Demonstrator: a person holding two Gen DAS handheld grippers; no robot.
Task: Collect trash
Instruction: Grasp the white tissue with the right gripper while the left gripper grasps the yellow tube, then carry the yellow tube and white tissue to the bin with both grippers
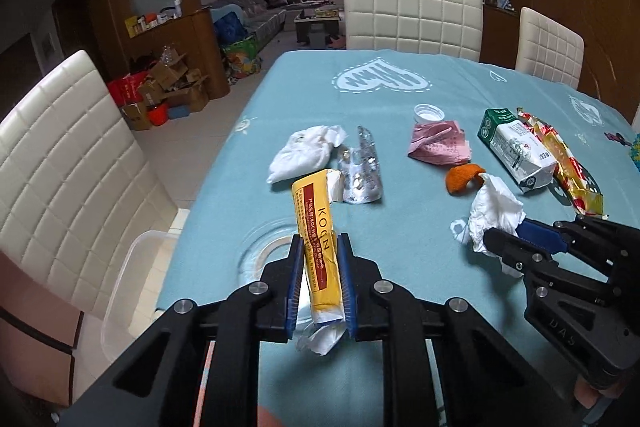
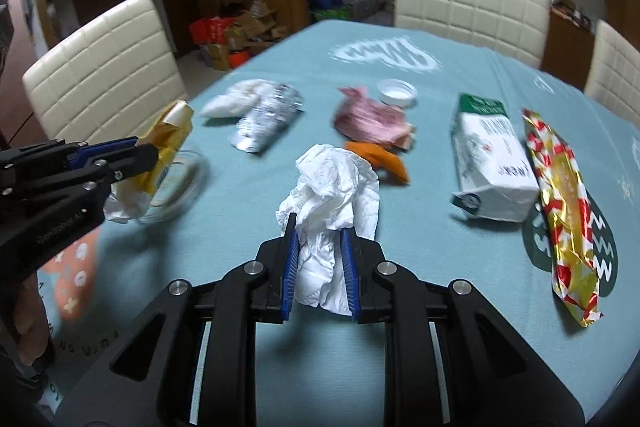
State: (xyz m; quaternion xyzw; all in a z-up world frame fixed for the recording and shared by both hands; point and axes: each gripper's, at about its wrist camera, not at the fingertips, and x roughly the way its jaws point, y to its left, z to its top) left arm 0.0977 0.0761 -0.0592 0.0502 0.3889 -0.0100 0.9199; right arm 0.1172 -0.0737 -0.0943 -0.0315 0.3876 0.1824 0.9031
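Note:
My left gripper point(image 1: 319, 247) is shut on a yellow KOGN wrapper point(image 1: 314, 227), held above a clear glass dish point(image 1: 264, 251) on the blue tablecloth. My right gripper point(image 2: 319, 227) is shut on a crumpled white tissue point(image 2: 332, 187); it also shows in the left wrist view point(image 1: 494, 211). On the table lie another white tissue point(image 1: 304, 151), a foil blister pack point(image 1: 362, 171), pink paper point(image 1: 438, 143), a white cap point(image 1: 429, 113), orange peel point(image 1: 462, 177), a milk carton point(image 1: 516, 149) and a red-gold wrapper point(image 1: 564, 163).
White padded chairs stand at the left point(image 1: 68, 163), far side point(image 1: 412, 13) and far right point(image 1: 550, 47). A clear plastic bin point(image 1: 132, 279) sits on the floor beside the table's left edge. Cardboard boxes point(image 1: 168, 87) are piled by the wooden divider.

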